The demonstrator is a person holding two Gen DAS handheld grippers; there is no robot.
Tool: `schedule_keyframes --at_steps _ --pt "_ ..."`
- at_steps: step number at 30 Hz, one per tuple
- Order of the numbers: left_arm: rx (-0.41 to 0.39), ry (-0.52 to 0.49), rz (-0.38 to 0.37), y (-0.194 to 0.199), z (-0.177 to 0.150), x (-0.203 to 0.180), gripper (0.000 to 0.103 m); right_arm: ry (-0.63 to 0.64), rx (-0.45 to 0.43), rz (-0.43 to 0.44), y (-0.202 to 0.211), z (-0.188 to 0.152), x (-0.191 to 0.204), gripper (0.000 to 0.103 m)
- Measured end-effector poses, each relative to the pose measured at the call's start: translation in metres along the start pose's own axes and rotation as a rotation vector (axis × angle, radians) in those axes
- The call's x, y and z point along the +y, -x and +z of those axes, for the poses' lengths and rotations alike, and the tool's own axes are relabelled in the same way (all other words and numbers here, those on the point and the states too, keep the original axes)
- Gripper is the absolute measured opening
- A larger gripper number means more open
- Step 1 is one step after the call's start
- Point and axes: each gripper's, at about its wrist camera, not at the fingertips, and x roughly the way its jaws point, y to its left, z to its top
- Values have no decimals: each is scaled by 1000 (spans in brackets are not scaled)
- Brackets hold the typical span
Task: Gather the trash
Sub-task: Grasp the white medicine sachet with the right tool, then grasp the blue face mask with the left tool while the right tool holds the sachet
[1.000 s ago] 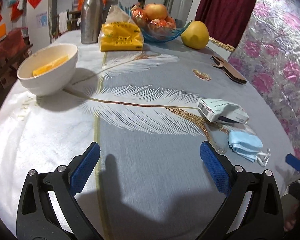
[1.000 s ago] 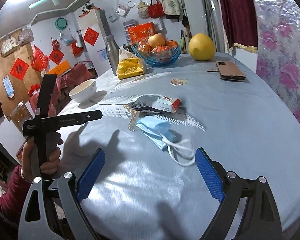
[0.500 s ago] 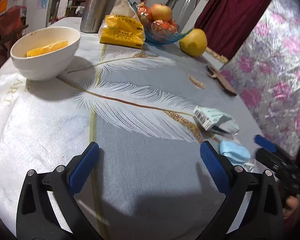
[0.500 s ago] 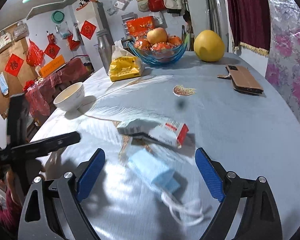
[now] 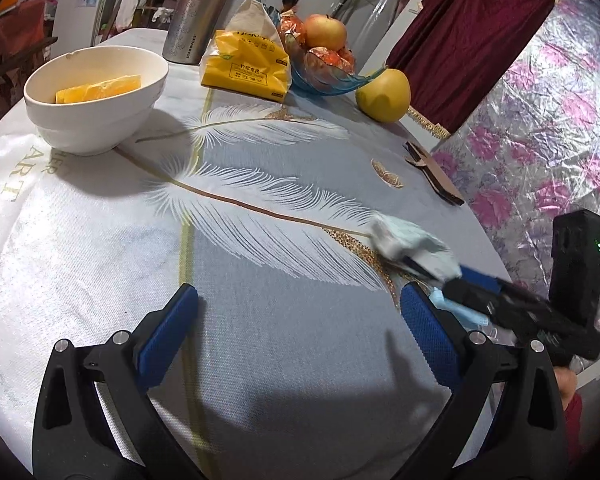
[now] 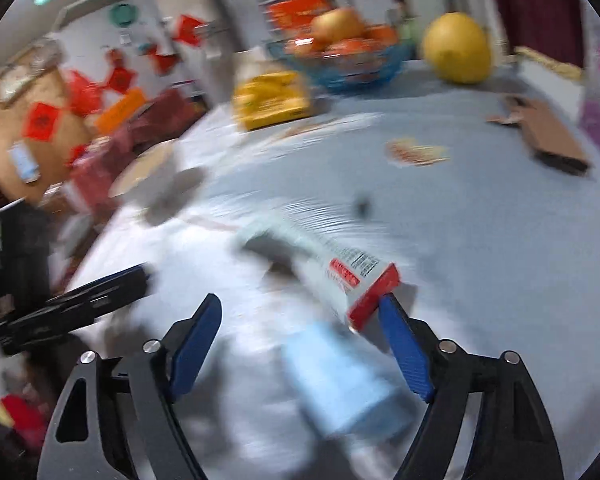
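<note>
Right gripper [image 6: 300,332]: jaws closing, still apart; the blue face mask [image 6: 340,380] lies between them on the surface, pads not pressing on it. The view is blurred.
Crumpled carton [image 6: 332,264]: white with a red end, just beyond the mask; its red end sits right at the tip of the right-hand pad, and whether they touch I cannot tell.
Left gripper [image 5: 300,328]: jaws wide open, nothing between them, over bare cloth.
Left view of the trash: the carton [image 5: 408,242] and a strip of the mask [image 5: 456,310] lie at the right edge, with the right gripper [image 5: 492,292] reaching in over them.
Surface [image 5: 260,360]: grey cloth with white feather print.
Elsewhere: white bowl [image 5: 96,96] holding yellow pieces, yellow packet [image 5: 246,66], blue glass fruit bowl [image 5: 324,76], large yellow fruit [image 5: 384,94], steel bottle [image 5: 198,12], brown phone case [image 5: 432,174] near the far right edge.
</note>
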Motion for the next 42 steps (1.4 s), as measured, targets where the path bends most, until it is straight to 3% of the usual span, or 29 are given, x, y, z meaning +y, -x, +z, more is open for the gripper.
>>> schedule_keyframes --at_steps 3,6,8,20,22,24,25,31,34,42 --pt "1 -3 3 0 0 0 96 85 -7 36 6 0 23 79" --pt "-1 5 -7 0 0 1 96 145 -63 -104 11 6 26 79" --pt "-3 14 -15 0 0 2 96 153 -64 -147 6 11 22 79" --pt "-5 24 -26 1 1 4 96 168 -9 -156 -40 36 22 79" --pt "-4 24 -27 1 1 4 96 158 11 -153 -47 35 20 68" --pt "-4 24 -26 1 1 4 96 148 36 -145 -51 33 18 28" --pt "-4 24 -27 1 1 4 96 134 43 -129 -51 32 15 27" --pt "1 17 -21 1 1 3 96 50 -103 -191 5 25 -11 27" --pt "5 8 -12 0 1 2 96 6 -151 -272 39 10 -36 28" --pt "30 -44 50 -4 0 -7 96 -76 -155 -392 80 -41 -85 28"
